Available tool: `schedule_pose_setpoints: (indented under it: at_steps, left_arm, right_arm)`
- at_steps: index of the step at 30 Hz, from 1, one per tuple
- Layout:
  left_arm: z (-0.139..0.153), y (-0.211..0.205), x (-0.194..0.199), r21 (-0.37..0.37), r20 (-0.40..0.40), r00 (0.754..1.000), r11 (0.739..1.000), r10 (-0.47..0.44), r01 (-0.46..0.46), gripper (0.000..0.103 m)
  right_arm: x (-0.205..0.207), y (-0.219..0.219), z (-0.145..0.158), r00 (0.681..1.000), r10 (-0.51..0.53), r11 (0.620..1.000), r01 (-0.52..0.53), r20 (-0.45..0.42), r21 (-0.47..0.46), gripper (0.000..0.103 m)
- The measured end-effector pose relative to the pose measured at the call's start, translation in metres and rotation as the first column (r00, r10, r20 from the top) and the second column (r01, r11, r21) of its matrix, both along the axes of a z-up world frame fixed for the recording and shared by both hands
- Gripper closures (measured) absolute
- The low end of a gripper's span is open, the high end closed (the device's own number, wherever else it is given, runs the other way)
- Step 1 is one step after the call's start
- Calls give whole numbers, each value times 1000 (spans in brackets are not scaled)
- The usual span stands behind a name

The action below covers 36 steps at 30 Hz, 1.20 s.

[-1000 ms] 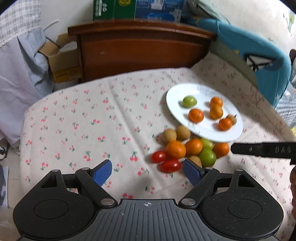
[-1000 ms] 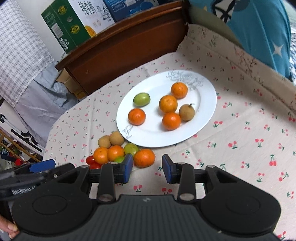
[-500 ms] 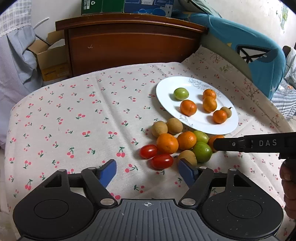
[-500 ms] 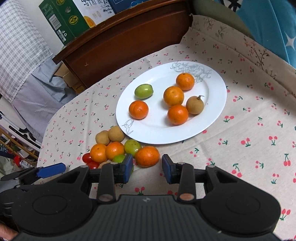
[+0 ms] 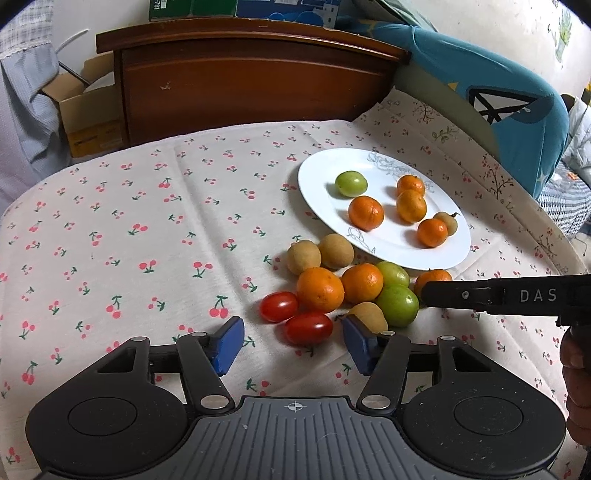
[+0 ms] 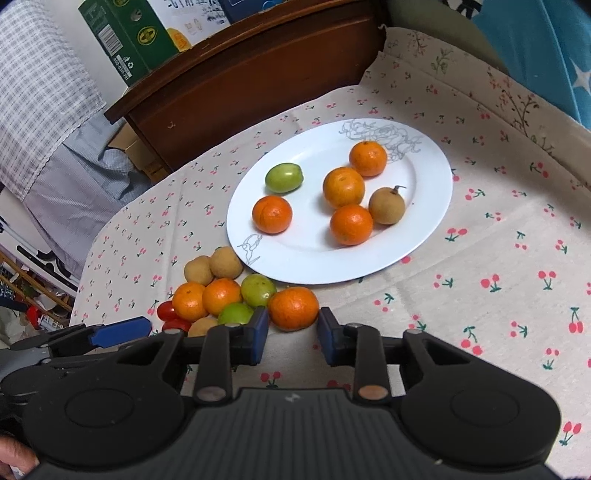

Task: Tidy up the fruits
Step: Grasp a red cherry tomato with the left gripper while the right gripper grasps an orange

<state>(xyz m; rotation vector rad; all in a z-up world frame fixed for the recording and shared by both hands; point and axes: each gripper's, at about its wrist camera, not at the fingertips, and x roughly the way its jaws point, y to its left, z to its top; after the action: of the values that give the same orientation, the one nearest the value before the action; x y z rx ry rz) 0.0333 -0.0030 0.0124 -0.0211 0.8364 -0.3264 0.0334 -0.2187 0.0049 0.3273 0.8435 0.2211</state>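
Note:
A white plate (image 5: 388, 251) (image 6: 314, 258) on the cherry-print cloth holds several tangerines, a green fruit and a brown longan. In front of it lies a loose pile of tangerines, green fruits, longans and two cherry tomatoes. My left gripper (image 5: 293, 343) is closing, and the nearer cherry tomato (image 5: 308, 328) sits between its blue fingertips, untouched. My right gripper (image 6: 291, 332) is also closing. Its pads touch both sides of the pile's rightmost tangerine (image 6: 293, 308). The right gripper's finger (image 5: 480, 295) crosses the left wrist view from the right.
A wooden headboard (image 5: 251, 81) stands behind the cloth, with a cardboard box (image 5: 85, 110) to its left and a green carton (image 6: 125, 33) on top. A blue cushion (image 5: 498, 92) lies at the right. A hand (image 5: 576, 369) shows at the right edge.
The left jaws have narrowed and the gripper has come down closer to the cherry tomatoes. The right pads have closed in onto the tangerine's sides.

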Motion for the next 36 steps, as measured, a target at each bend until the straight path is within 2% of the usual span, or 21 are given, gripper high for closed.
schedule_pose_setpoints:
  at_steps: [5, 16, 18, 22, 34, 36]
  left_arm:
    - [-3, -3, 3, -5, -5, 1000, 1000, -3, 3, 60]
    - [-5, -9, 2, 27, 18, 1000, 1000, -7, 6, 61]
    - [-5, -9, 2, 31, 21, 1000, 1000, 1, -1, 64]
    - [-4, -3, 4, 17, 10, 999, 999, 33, -33, 78]
    - [8, 0, -4, 22, 19, 998, 998, 54, -54, 79]
    - [12, 1, -7, 19, 28, 998, 999, 51, -51, 79]
  right_arm:
    - [0, -2, -1, 1000, -7, 1000, 7, -3, 5, 74]
    - [1, 0, -3, 1000, -7, 1000, 7, -7, 9, 71]
    - [1, 0, -3, 1000, -6, 1000, 6, -6, 8, 71]
    - [1, 0, -3, 1000, -1, 1000, 1, -2, 8, 75]
    - [-3, 1, 6, 1000, 3, 1000, -3, 13, 3, 77]
    - [-5, 3, 8, 1000, 10, 1000, -10, 21, -2, 80]
